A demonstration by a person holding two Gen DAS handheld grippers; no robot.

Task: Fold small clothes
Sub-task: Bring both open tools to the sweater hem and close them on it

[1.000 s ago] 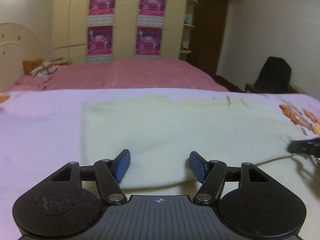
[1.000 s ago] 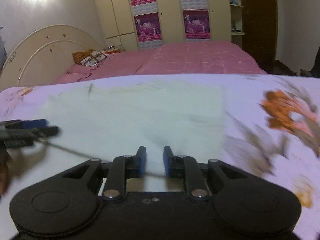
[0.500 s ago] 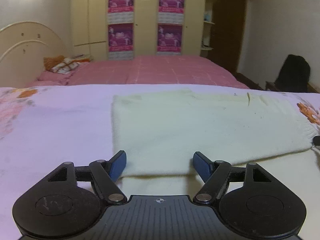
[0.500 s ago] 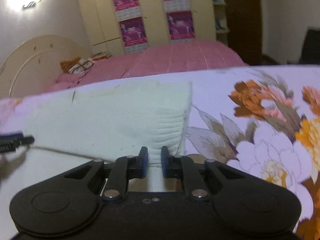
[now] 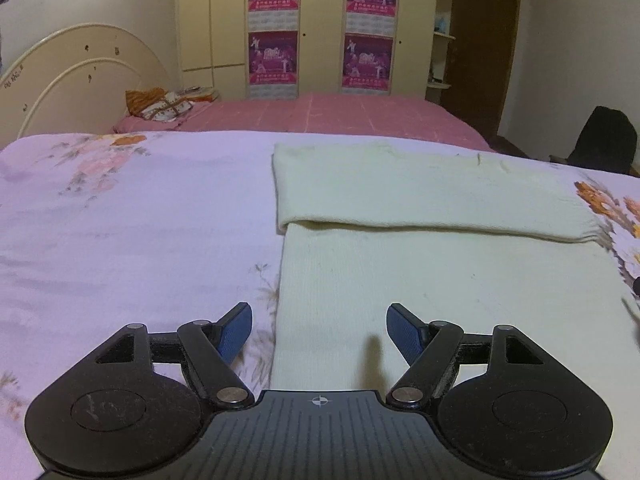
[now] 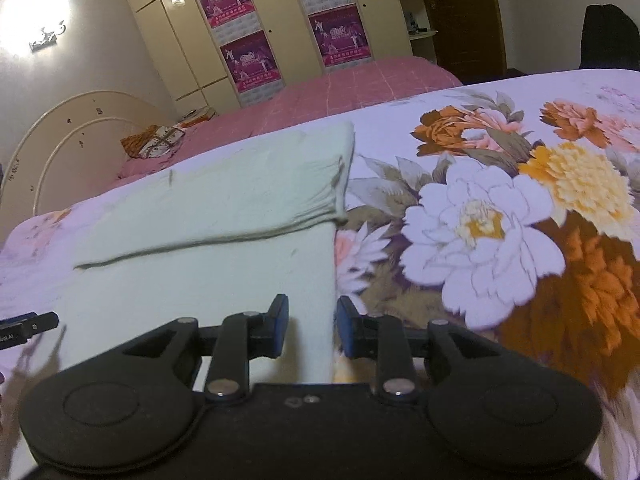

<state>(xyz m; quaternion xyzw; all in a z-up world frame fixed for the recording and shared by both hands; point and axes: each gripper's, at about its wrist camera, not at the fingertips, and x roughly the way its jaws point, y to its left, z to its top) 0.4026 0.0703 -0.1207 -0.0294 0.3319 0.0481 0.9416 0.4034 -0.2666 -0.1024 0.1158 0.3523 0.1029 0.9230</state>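
A cream knit garment point(image 5: 420, 264) lies flat on the floral bedsheet point(image 5: 140, 220). Its far part is folded over toward me, with the fold's edge running across the middle point(image 6: 208, 240). My left gripper point(image 5: 320, 330) is open low over the garment's near left edge, which runs between the fingers without being gripped. My right gripper point(image 6: 312, 326) hovers over the near right edge. Its jaws are opening, the cloth lies under the gap, and the pads do not press on it. The left gripper's tip point(image 6: 28, 324) shows at the left of the right wrist view.
Behind this bed stands a second bed with a pink cover point(image 5: 320, 116), a curved headboard point(image 5: 80, 80) and pillows point(image 5: 164, 106). Wardrobes with purple posters point(image 5: 276, 24) line the back wall. A dark chair point(image 5: 604, 144) stands at the right.
Both grippers have drawn back toward me and apart, the left to the garment's left edge, the right to its right edge. The right jaws have widened from nearly shut.
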